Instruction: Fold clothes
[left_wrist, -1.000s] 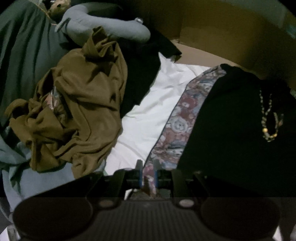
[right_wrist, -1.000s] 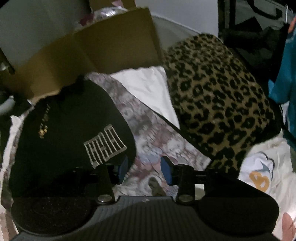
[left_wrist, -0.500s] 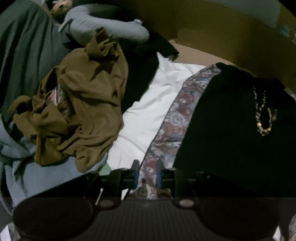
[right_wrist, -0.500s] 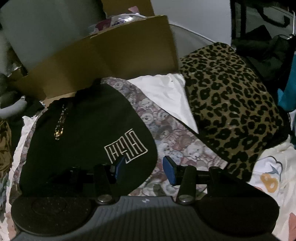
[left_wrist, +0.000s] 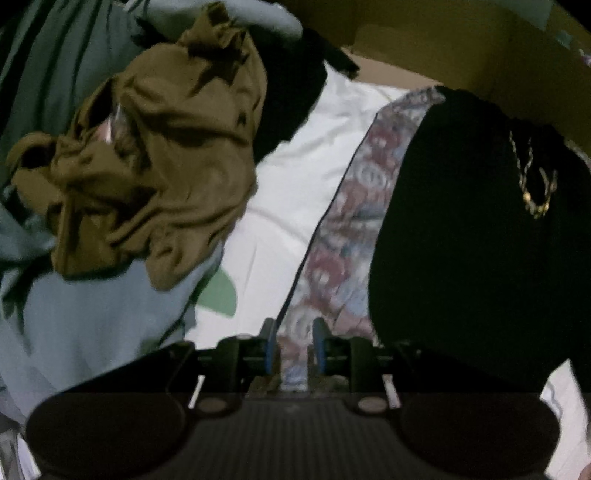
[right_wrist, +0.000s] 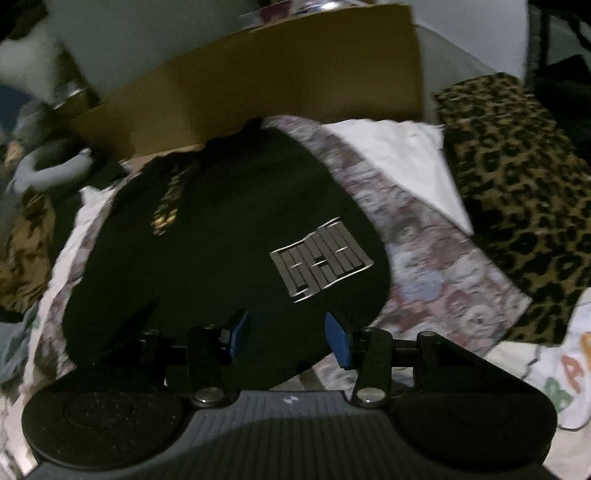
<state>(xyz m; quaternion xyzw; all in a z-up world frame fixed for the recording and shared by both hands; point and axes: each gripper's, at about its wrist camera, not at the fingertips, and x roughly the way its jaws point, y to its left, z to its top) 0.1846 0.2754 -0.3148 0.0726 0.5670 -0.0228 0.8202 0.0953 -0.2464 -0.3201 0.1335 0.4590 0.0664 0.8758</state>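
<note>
A black garment (right_wrist: 221, 236) lies spread flat on a bear-patterned blanket (right_wrist: 436, 266), a pale geometric emblem (right_wrist: 320, 260) showing on its cloth in the right wrist view and a gold chain-like print (left_wrist: 532, 177) near its far end in the left wrist view. The right gripper (right_wrist: 287, 338) hangs just above the near hem of the black garment with its blue-padded fingers (right_wrist: 338, 341) set moderately apart and nothing between them. The left gripper (left_wrist: 294, 346) points steeply down over the blanket's edge strip, just to the left of the black garment; its fingers (left_wrist: 318, 345) stand narrowly apart, with patterned blanket cloth showing in the gap, and whether the pads touch it cannot be told. To the left of that strip a white sheet (left_wrist: 303, 177) is exposed, and beyond it a crumpled mustard-brown garment (left_wrist: 155, 158) rests on a heap with a light blue garment (left_wrist: 92, 325) beneath it and dark green fabric (left_wrist: 44, 74) behind. A grey stuffed toy (right_wrist: 51, 166) lies at the far left of the bed. A leopard-print blanket (right_wrist: 517, 206) lies folded to the right of the bear-patterned one, and a brown cardboard box (right_wrist: 280, 77) stands against the wall beyond the black garment. Both views are somewhat blurred.
</note>
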